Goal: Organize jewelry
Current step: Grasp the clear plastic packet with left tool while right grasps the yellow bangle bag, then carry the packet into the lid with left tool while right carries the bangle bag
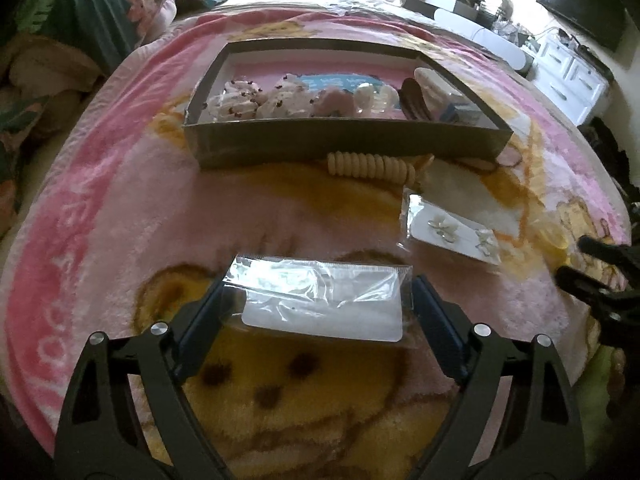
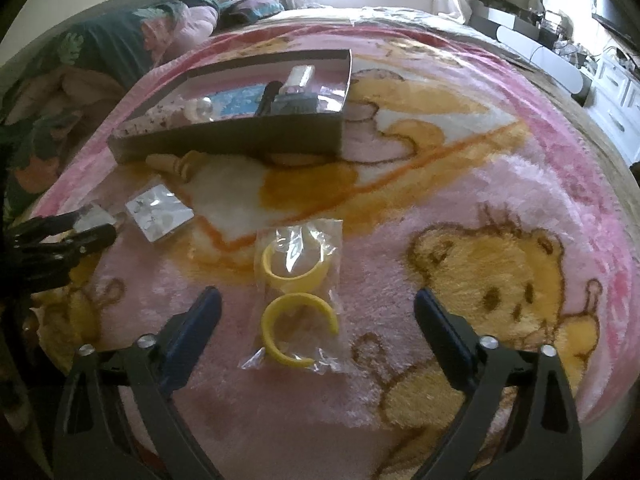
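Note:
My left gripper (image 1: 320, 284) stands wide over a clear plastic packet with a white card (image 1: 320, 304) lying on the pink blanket. The packet's loose plastic edges reach both pads, and the card itself sits free between them. My right gripper (image 2: 316, 294) is open around a clear bag with two yellow bangles (image 2: 298, 292), with a wide gap on both sides. A flower earring card (image 1: 452, 236) lies between the two grippers. A cream beaded bracelet (image 1: 372, 164) rests against the front wall of the grey box (image 1: 348, 144), which holds several jewelry pieces.
The pink bear-print blanket (image 2: 460, 208) covers the bed. Pillows and a floral quilt (image 1: 80, 16) lie at the far left. White drawers (image 1: 568, 76) and a dark screen stand at the right. The right gripper (image 1: 572, 256) shows at the left wrist view's right edge.

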Action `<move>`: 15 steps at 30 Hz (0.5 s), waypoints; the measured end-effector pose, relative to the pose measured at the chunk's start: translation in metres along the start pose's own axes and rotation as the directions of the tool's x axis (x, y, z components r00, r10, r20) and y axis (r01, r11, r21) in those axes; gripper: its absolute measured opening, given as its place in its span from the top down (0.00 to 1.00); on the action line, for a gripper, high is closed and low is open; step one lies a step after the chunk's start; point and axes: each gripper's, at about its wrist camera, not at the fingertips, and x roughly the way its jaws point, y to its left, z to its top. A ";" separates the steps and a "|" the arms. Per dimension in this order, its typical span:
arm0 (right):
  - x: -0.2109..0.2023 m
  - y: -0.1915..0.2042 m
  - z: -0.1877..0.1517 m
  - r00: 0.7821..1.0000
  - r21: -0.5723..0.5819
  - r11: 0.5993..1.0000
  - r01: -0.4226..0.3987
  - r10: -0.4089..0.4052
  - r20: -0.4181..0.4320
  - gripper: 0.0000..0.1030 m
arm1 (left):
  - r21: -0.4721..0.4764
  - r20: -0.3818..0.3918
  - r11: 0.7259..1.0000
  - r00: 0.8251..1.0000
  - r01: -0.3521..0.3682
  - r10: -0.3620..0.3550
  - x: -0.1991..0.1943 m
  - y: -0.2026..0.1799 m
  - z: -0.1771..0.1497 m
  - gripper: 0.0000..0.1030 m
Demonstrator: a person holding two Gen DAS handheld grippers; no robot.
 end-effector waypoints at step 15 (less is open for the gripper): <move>-0.017 0.040 0.011 0.995 -0.095 0.992 -0.086 0.090 0.043 0.63 | -0.057 0.081 0.998 0.997 0.019 -0.014 -0.031 0.024 0.008 0.20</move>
